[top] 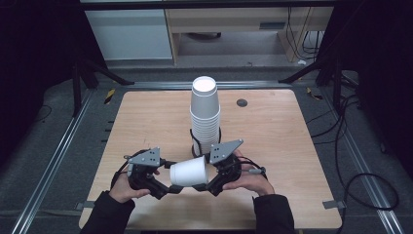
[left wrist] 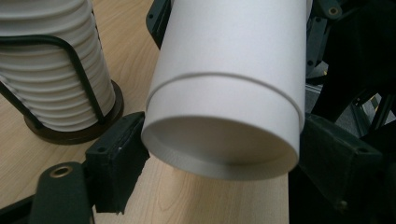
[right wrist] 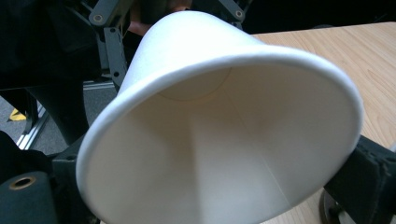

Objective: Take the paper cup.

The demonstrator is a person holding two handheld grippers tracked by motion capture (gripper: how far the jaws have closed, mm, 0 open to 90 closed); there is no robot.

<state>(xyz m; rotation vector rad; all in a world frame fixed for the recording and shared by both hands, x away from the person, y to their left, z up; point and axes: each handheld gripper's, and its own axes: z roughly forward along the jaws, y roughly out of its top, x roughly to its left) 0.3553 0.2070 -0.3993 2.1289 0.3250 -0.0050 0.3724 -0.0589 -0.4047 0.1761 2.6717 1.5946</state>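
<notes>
The left gripper (top: 163, 187) has its two jaws pressed on the bottom end of a white paper cup (top: 189, 173). In the left gripper view the black pads sit tight on both sides of the cup (left wrist: 224, 88), so it is holding it. The right gripper (top: 210, 186) holds the same cup at its open end. In the right gripper view the wide rim of the cup (right wrist: 219, 135) sits between the jaws, with a pad touching it on the right side.

The cup lies on its side in the air, just above the counter (top: 272, 126), between the two grippers. Its bottom points to the left gripper and its mouth to the right one.

Just behind the cup stands a tall stack of cups (top: 204, 114), upside down, in a black wire holder (top: 195, 141). The stack is in the middle of the counter.

This looks like the step where the cup passes from one gripper to the other, or gets turned. Next, one gripper should let go while the other keeps a soft hold. Paper cups squash fast, so the squeeze must be gentle. If the cup goes on the stack, it must be turned mouth down and lifted high over the top.
</notes>
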